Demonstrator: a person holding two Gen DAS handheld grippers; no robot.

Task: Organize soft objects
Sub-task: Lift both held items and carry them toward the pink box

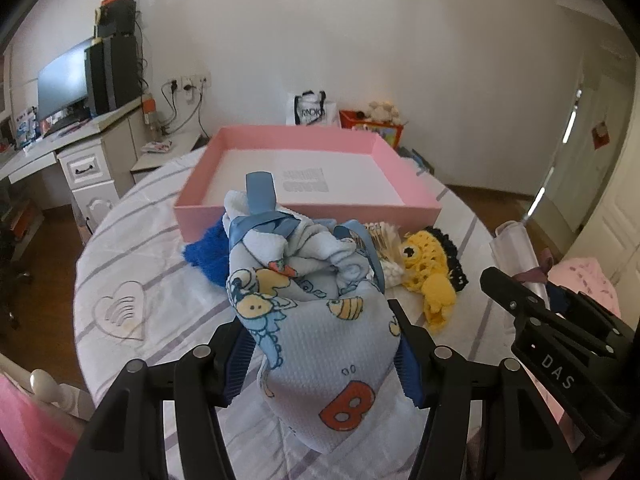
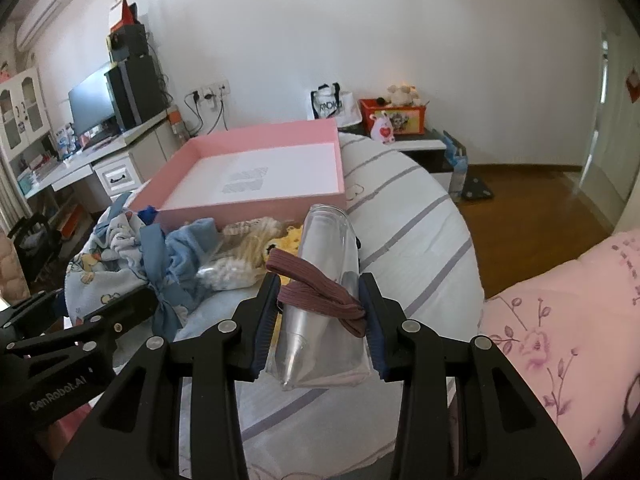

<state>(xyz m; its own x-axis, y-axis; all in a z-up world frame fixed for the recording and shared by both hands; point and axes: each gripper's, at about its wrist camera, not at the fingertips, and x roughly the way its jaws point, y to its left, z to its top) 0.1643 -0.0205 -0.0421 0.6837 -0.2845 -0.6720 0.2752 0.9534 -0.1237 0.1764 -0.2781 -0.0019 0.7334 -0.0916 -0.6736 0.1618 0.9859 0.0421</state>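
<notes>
Both tools clamped: left tool (image 1: 320,354) on printed cloth bundle (image 1: 316,320), right tool (image 2: 320,320) on clear pouch (image 2: 320,296).

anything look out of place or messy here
Yes. The pink box sits empty while the soft things lie heaped on the bed in front of it: a yellow crochet toy, a bag of cotton swabs and a blue fuzzy item.

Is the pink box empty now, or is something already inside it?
Empty. The pink box shows only its bare white floor with a grey printed mark in both views; the soft things lie outside, in front of it.
</notes>
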